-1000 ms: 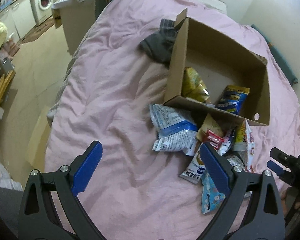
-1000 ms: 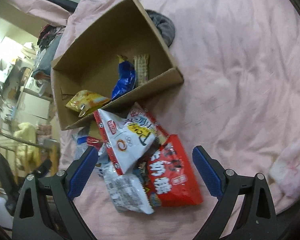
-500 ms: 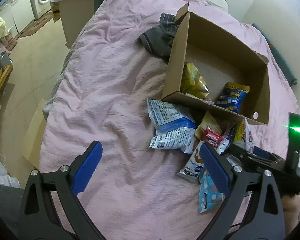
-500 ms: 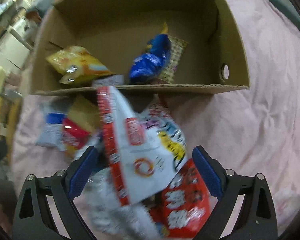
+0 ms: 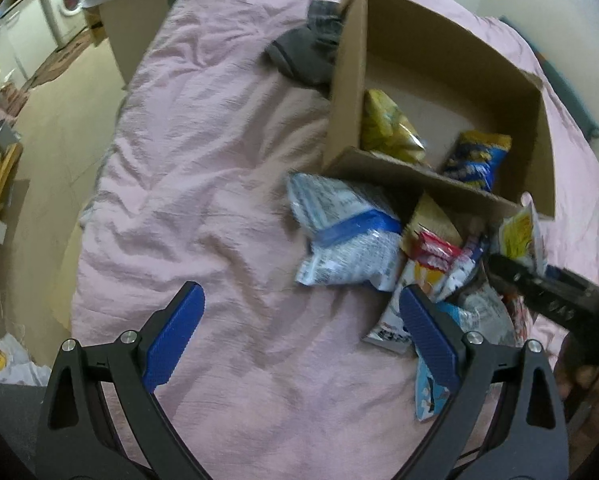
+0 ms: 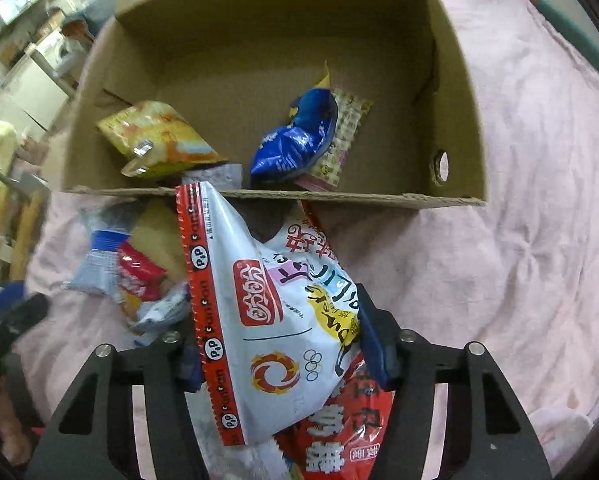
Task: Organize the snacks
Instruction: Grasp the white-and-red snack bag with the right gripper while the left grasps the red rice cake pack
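An open cardboard box [image 6: 339,198] lies on a pink bedcover [image 5: 203,184], with a yellow bag [image 6: 159,140] and a blue bag [image 6: 299,140] inside. A pile of snack bags lies in front of it. My right gripper [image 6: 277,332] is closing its jaws on a white snack bag with a red edge [image 6: 267,320], one pad against each side. A red bag [image 6: 347,424] lies under it. My left gripper [image 5: 299,296] is open over bare cover, left of the pile, near a blue and white bag [image 5: 339,232]. The right gripper [image 5: 547,292] shows at the pile's right in the left wrist view.
A dark garment [image 5: 303,56] lies against the box's far left corner. The bed's left edge drops to a floor with a washing machine [image 5: 69,0] and a plastic bag [image 5: 3,360]. A pale fluffy item [image 6: 559,424] sits at the bed's right.
The right gripper's jaws have narrowed from wide apart to the sides of the white bag. The right view turned to face the box. The left gripper sank a little toward the pile.
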